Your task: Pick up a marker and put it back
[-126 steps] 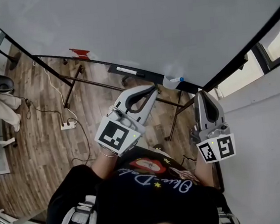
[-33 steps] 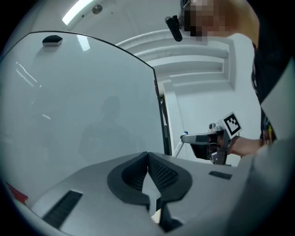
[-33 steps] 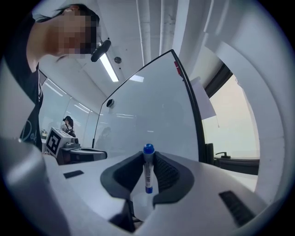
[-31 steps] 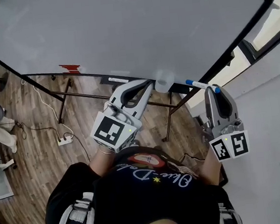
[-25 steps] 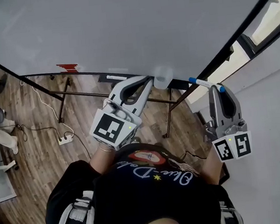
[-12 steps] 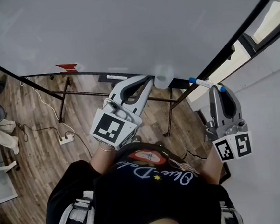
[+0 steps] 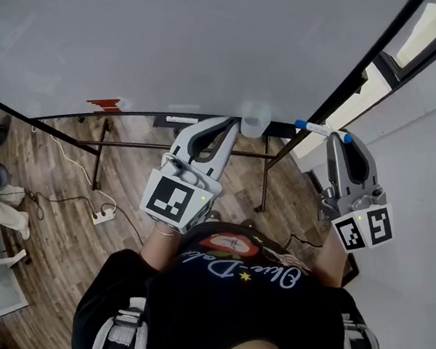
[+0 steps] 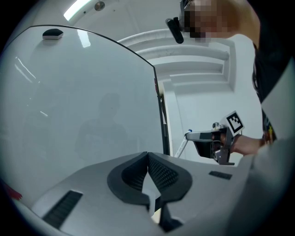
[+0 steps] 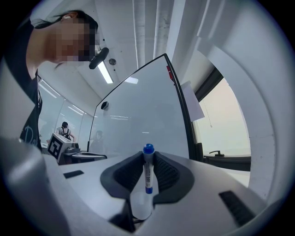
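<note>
Lighting: bright, even; ceiling strip lamp (image 9: 105, 71), daylight through window (image 9: 226, 124). Glare streaks on whiteboard (image 8: 83, 92). Gripper views: fisheye bending, dark corners. Focus sharp.

Marker (image 9: 148, 171) is showing a white barrel w/ blue cap & blue band. Left gripper (image 8: 148, 159) & right gripper (image 9: 148, 159) are looking grey w/ black pads (image 8: 163, 174). Cubes (image 7: 176, 203) are wearing blk/wht squares. Floor (image 7: 61, 225) is showing brown wood planks.

Big white black-framed whiteboard (image 7: 188, 41), brown wood-plank floor (image 7: 53, 226) with white power strip (image 7: 101, 218), plain white wall (image 7: 431, 209) on right, bright window (image 9: 226, 124), ceiling strip light (image 9: 107, 73) on.
</note>
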